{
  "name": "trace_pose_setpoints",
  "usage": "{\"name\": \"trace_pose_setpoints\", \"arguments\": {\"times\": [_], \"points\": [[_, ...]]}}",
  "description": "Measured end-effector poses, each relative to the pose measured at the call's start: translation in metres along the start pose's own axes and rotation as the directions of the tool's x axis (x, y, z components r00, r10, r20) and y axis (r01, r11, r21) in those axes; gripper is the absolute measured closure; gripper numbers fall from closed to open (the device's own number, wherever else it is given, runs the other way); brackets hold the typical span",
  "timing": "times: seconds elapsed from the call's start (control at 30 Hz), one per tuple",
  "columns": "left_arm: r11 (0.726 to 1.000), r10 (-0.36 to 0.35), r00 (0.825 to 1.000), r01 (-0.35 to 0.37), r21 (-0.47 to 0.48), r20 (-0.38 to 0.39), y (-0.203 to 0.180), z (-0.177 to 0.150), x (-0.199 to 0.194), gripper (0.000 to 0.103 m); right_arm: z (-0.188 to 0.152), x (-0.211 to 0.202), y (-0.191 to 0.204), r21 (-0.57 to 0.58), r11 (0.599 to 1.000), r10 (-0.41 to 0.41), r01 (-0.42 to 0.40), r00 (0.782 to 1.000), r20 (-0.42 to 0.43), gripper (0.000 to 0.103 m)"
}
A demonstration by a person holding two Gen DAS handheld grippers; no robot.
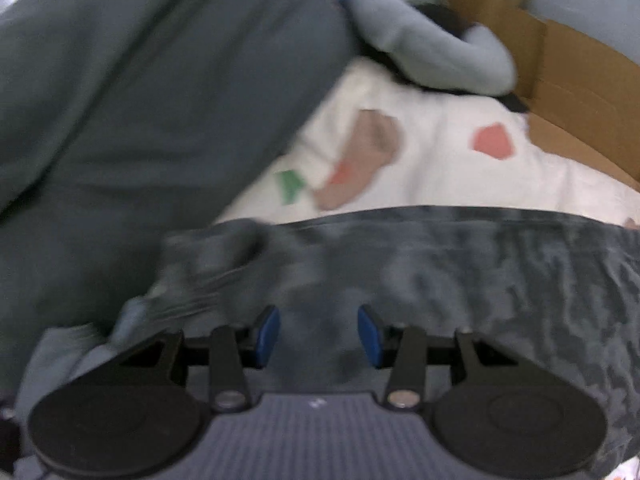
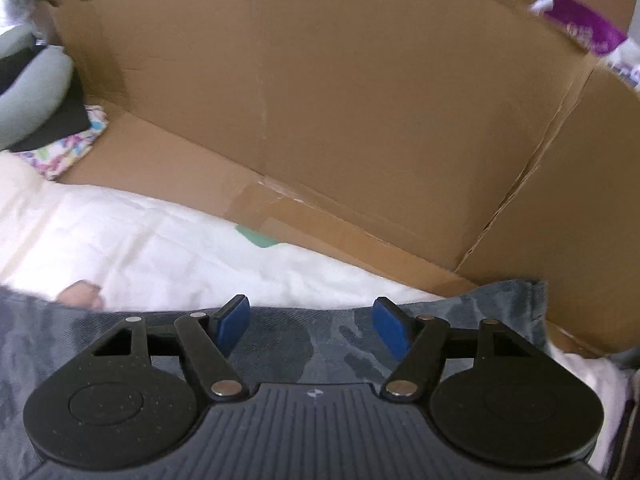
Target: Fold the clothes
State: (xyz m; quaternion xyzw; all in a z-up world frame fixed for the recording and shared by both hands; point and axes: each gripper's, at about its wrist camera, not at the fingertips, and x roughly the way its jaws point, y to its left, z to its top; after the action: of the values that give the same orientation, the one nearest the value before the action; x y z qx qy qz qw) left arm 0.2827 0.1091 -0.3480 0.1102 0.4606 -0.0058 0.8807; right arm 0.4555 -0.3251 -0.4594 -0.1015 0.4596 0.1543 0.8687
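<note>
A: On our left gripper (image 1: 319,330) the jaws stand wide, holding nothing; the blue pads (image 1: 267,330) sit apart over cloth.

B: That cloth is the camouflage garment (image 1: 440,276). It lies under and just ahead of those jaws, and its long axis runs across them, left to right, with a straight edge on the far side. Left of the jaws it bunches into a blurred fold.

A: Further left and ahead of the jaws we see a plain dark grey-green garment (image 1: 140,120), hanging or heaped; we cannot tell which.

B: Beyond the camouflage edge lies the white printed sheet (image 1: 420,168), and past it a pale blue-grey sleeve (image 1: 432,52).

A: On our right gripper (image 2: 310,330) the jaws are also wide and hold nothing. The same camouflage garment (image 2: 280,340) passes beneath them, crosswise again, its end reaching right of the jaws.

B: Ahead of those jaws stands the cardboard box (image 2: 340,100), its wall facing us.
</note>
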Motion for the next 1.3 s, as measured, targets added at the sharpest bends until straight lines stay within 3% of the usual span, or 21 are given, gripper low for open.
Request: {"name": "trace_pose_setpoints", "arguments": {"times": [0.1, 0.23, 0.53, 0.87, 1.07, 1.3], "points": [[0.999, 0.029, 1.000, -0.029, -0.035, 0.002, 0.024, 0.002, -0.024, 0.056, 0.004, -0.023, 0.000, -0.014, 1.000, 0.022, -0.022, 1.000, 0.003, 0.029], [0.999, 0.025, 0.999, -0.024, -0.043, 0.026, 0.037, 0.006, -0.066, 0.047, 0.015, -0.068, -0.001, -0.023, 0.998, 0.060, -0.059, 0.998, 0.013, 0.029], [0.999, 0.027, 0.999, -0.025, -0.032, 0.040, 0.028, -0.003, -0.143, 0.039, 0.049, -0.189, -0.006, -0.088, 0.983, 0.174, -0.164, 0.976, 0.129, 0.029], [0.999, 0.028, 0.999, -0.027, -0.039, 0.034, 0.022, -0.020, -0.216, 0.032, 0.066, -0.296, -0.049, -0.118, 0.974, 0.217, -0.195, 0.951, 0.219, 0.029], [0.997, 0.044, 0.998, -0.042, -0.061, 0.035, 0.028, -0.033, -0.260, 0.031, 0.048, -0.344, -0.064, -0.144, 0.960, 0.270, -0.241, 0.933, 0.237, 0.029], [0.996, 0.068, 0.997, -0.066, -0.060, 0.031, 0.039, -0.051, -0.309, 0.026, -0.012, -0.394, -0.084, -0.145, 0.939, 0.340, -0.312, 0.902, 0.267, 0.029]]}}
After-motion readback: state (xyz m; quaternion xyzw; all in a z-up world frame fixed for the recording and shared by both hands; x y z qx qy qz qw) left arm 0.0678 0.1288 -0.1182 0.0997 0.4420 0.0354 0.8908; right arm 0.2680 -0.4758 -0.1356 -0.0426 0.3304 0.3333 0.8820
